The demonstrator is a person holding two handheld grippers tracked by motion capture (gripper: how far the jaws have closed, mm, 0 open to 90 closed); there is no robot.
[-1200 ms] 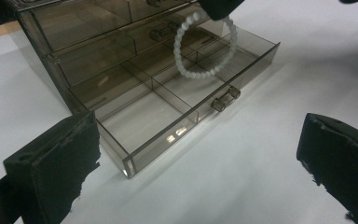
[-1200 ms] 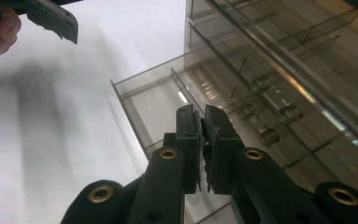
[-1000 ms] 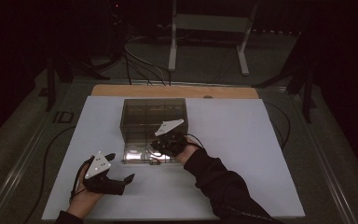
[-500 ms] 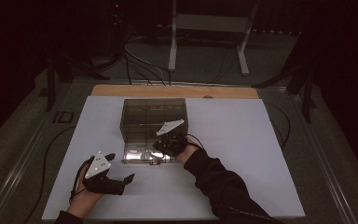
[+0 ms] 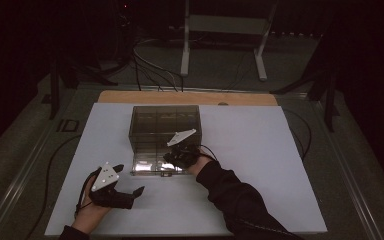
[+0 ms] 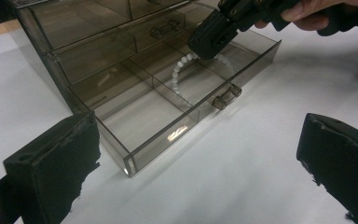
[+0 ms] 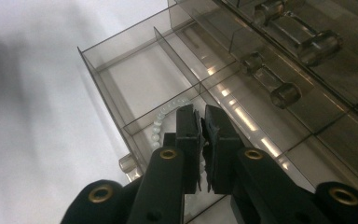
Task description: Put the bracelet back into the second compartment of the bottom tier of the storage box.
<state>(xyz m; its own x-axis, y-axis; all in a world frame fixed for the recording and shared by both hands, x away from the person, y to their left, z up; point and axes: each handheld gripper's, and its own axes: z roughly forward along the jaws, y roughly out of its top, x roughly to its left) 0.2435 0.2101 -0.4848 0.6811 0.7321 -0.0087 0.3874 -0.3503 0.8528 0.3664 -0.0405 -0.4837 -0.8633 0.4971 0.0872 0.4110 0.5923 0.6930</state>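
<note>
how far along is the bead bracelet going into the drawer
Done: the bottom drawer is pulled open. In hand: the right tool, jaws nearly together, has the white bead bracelet down in a drawer compartment. Left: release it and push the drawer shut. The left tool waits open on the table.

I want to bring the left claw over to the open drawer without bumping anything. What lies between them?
Nothing: in the left gripper view, bare white table runs from the left claw to the drawer, where the right claw holds the bead bracelet.

— What is seen in the pulled-out drawer (image 6: 186,116)?
— A white bead bracelet (image 6: 179,77), curved, is held up by one end over a front compartment of the smoky clear box (image 5: 165,127).
</note>
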